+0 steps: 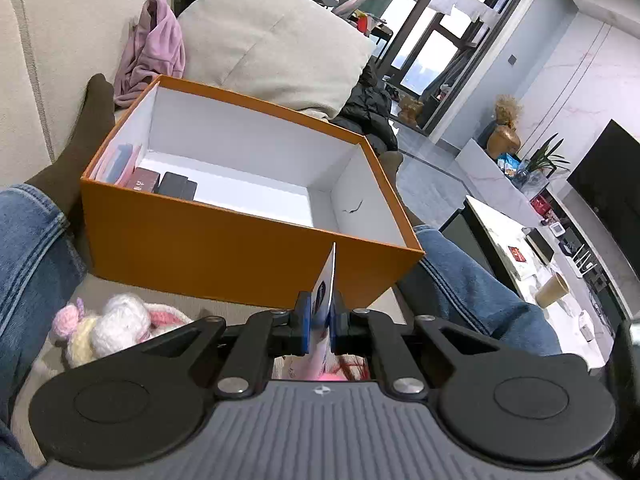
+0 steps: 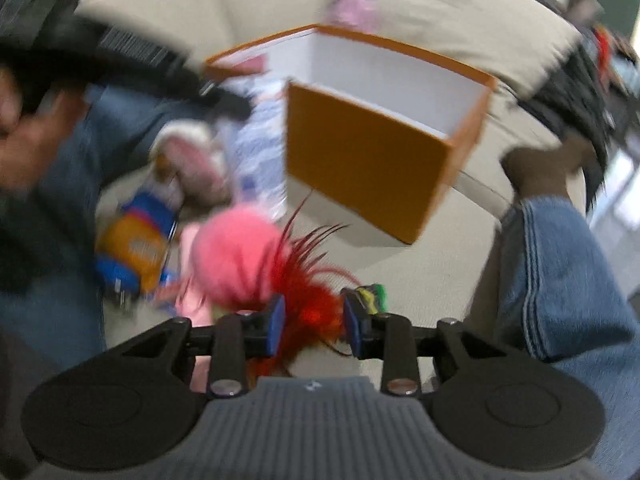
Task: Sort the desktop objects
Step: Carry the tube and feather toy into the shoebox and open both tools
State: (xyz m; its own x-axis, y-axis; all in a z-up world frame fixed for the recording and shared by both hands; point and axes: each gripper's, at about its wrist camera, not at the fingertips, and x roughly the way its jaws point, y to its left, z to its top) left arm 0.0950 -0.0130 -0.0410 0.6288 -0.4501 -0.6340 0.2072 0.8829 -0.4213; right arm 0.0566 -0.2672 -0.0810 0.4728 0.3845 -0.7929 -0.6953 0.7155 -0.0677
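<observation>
An open orange box [image 1: 224,240] with a white inside stands on the sofa between a person's legs; it also shows in the right wrist view [image 2: 360,160]. Inside at its left lie a dark red box [image 1: 145,180], a black box [image 1: 176,188] and pink-blue cards [image 1: 120,162]. My left gripper [image 1: 323,314] is shut on a thin white and blue card [image 1: 326,280], held edge-up just before the box's near wall. My right gripper [image 2: 314,326] is open around red feathers [image 2: 316,304] of a toy beside a pink fluffy ball [image 2: 236,256]. The right view is blurred.
A knitted pink and white plush [image 1: 108,324] lies at lower left. A blue and orange packet [image 2: 132,248], a blue-patterned pack [image 2: 260,152] and a pink plush [image 2: 192,156] lie left of the box. Jeans legs [image 2: 560,280] flank it. A cushion [image 1: 272,40] sits behind.
</observation>
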